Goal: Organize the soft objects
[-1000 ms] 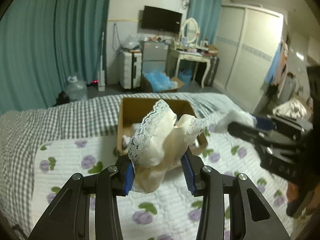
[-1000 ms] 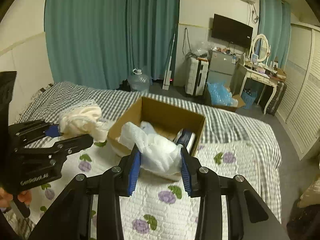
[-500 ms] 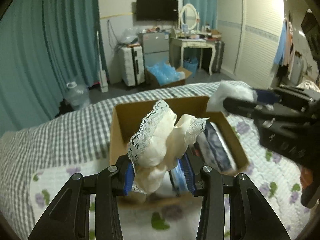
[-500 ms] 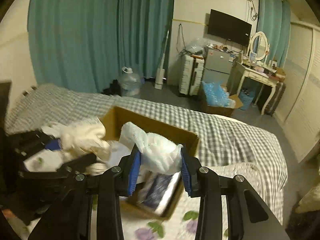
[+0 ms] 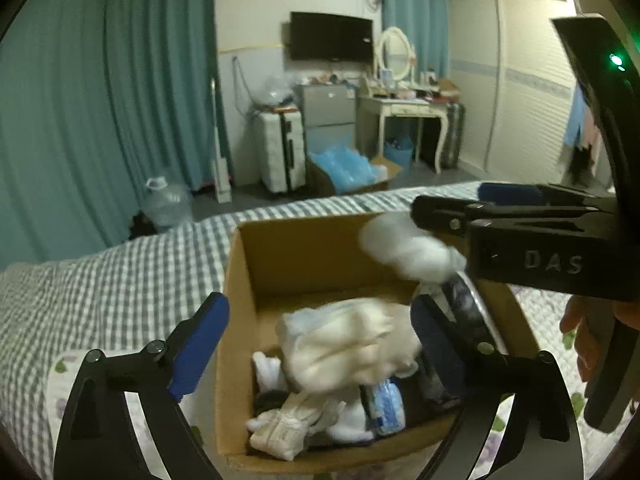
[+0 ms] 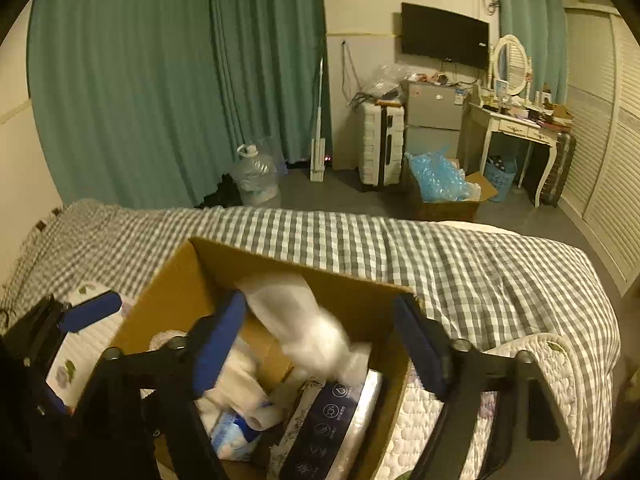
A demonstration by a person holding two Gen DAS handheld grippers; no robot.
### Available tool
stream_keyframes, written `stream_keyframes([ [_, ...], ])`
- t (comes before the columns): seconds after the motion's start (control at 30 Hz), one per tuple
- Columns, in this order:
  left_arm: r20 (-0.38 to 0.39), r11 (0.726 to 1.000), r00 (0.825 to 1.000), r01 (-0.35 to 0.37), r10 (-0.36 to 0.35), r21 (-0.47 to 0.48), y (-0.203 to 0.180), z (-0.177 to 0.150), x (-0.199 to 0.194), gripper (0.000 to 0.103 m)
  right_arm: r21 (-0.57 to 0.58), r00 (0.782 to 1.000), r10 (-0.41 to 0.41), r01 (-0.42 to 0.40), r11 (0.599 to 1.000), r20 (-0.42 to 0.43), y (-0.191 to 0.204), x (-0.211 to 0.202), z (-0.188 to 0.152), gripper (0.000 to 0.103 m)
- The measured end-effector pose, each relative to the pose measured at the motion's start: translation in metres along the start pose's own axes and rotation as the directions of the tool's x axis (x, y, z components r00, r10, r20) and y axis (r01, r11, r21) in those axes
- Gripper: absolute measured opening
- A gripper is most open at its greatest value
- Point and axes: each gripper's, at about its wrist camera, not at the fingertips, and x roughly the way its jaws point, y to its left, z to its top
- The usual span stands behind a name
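Note:
A brown cardboard box (image 5: 280,256) sits on the bed and holds several soft items. My left gripper (image 5: 320,332) is open above the box; the cream lace-trimmed cloth (image 5: 348,344) lies blurred below it among the items. My right gripper (image 6: 320,332) is open over the same box (image 6: 176,292); the white cloth (image 6: 304,328) is blurred between its jaws and touches neither. The right gripper also shows in the left wrist view (image 5: 416,204), with the white cloth (image 5: 404,244) just under its tips. The left gripper's blue pad (image 6: 90,312) shows in the right wrist view.
The bed has a grey checked cover (image 6: 400,248) and a white floral quilt (image 6: 520,384). In the box lie white socks (image 5: 268,368), a blue-and-white pack (image 6: 232,428) and a dark pouch (image 6: 332,420). Beyond the bed stand a water jug (image 6: 256,176), a suitcase (image 6: 380,152) and a dressing table (image 6: 516,124).
Both grippers moved over the box and opened. The cream lace cloth has dropped out of the left gripper into the box, and the white cloth has left the right gripper's jaws.

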Motion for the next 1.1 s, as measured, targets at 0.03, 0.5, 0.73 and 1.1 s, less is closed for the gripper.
stream_keyframes([
  [0.03, -0.003, 1.0, 1.0, 0.002, -0.002, -0.023, 0.003, 0.001, -0.005, 0.093, 0.004, 1.0, 0.0, 0.0, 1.0, 0.002, 0.0, -0.005, 0.002, 0.079],
  [0.5, 0.133, 0.998, 0.991, -0.017, 0.025, -0.059, 0.01, 0.055, -0.15, 0.093, -0.05, 0.986, -0.089, 0.096, 0.994, 0.138, 0.016, -0.174, 0.054, 0.086],
  [0.73, 0.251, 0.996, 0.967, -0.021, 0.043, -0.091, 0.014, 0.061, -0.255, 0.103, -0.013, 0.97, -0.045, 0.049, 0.999, 0.239, 0.036, -0.29, 0.056, 0.098],
  [1.1, 0.371, 0.995, 0.923, -0.083, 0.1, -0.062, 0.002, 0.01, -0.315, 0.103, -0.002, 0.926, -0.073, 0.079, 0.997, 0.371, 0.059, -0.364, -0.026, 0.103],
])
